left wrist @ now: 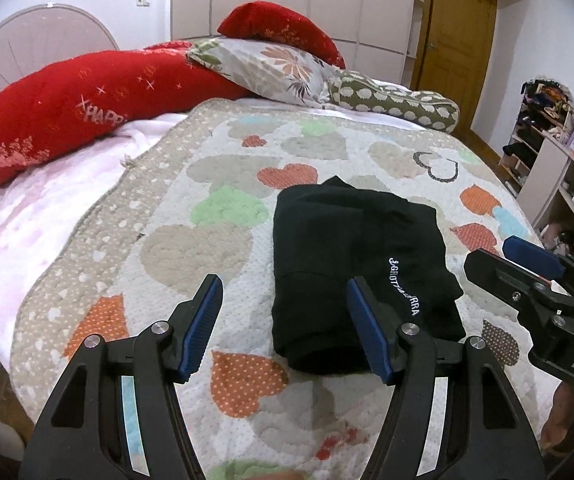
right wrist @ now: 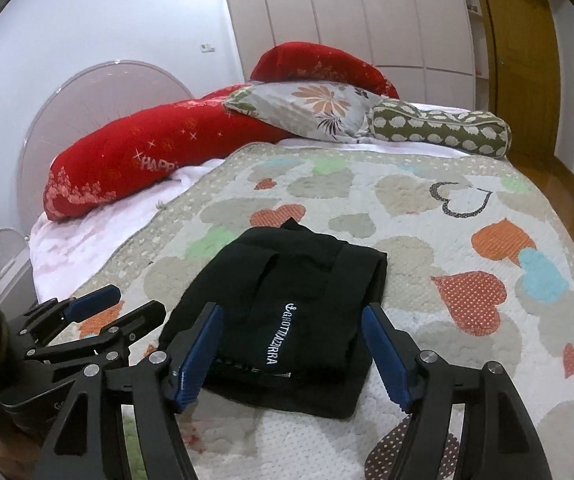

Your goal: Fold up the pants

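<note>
The black pants lie folded into a compact rectangle on the heart-patterned quilt, white lettering on top. They also show in the right wrist view. My left gripper is open and empty, hovering just short of the bundle's near left edge. My right gripper is open and empty, its blue pads straddling the bundle's near end from above. The right gripper shows at the right edge of the left wrist view. The left gripper shows at the lower left of the right wrist view.
Red pillows, a floral pillow and a green bolster lie along the head of the bed. A white-pink sheet covers the left side. Shelves stand to the right; a wooden door is behind.
</note>
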Demonstrator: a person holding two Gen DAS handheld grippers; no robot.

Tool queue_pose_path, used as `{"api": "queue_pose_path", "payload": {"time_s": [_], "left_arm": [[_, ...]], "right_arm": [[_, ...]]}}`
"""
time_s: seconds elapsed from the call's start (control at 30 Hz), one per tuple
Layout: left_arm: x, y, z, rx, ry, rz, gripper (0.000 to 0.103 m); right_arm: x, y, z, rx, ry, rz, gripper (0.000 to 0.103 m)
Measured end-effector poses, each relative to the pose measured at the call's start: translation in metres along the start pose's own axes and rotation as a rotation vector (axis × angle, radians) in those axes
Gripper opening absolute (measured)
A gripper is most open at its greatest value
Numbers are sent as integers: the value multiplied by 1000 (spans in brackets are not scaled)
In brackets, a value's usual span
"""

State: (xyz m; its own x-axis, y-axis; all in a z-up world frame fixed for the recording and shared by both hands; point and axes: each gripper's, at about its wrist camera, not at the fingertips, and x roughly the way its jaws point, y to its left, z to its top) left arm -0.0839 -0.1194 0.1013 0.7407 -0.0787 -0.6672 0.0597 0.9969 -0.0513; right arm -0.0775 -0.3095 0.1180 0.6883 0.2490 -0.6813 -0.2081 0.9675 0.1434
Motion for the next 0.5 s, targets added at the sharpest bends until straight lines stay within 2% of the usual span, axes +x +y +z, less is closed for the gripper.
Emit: {"api": "queue_pose_path", "payload": {"time_s": [0.5], "left_arm": [[-17,5,-1,-4,-34,26,65]], "right_arm": [[-6,9,-4,-1,3,5,79]]}}
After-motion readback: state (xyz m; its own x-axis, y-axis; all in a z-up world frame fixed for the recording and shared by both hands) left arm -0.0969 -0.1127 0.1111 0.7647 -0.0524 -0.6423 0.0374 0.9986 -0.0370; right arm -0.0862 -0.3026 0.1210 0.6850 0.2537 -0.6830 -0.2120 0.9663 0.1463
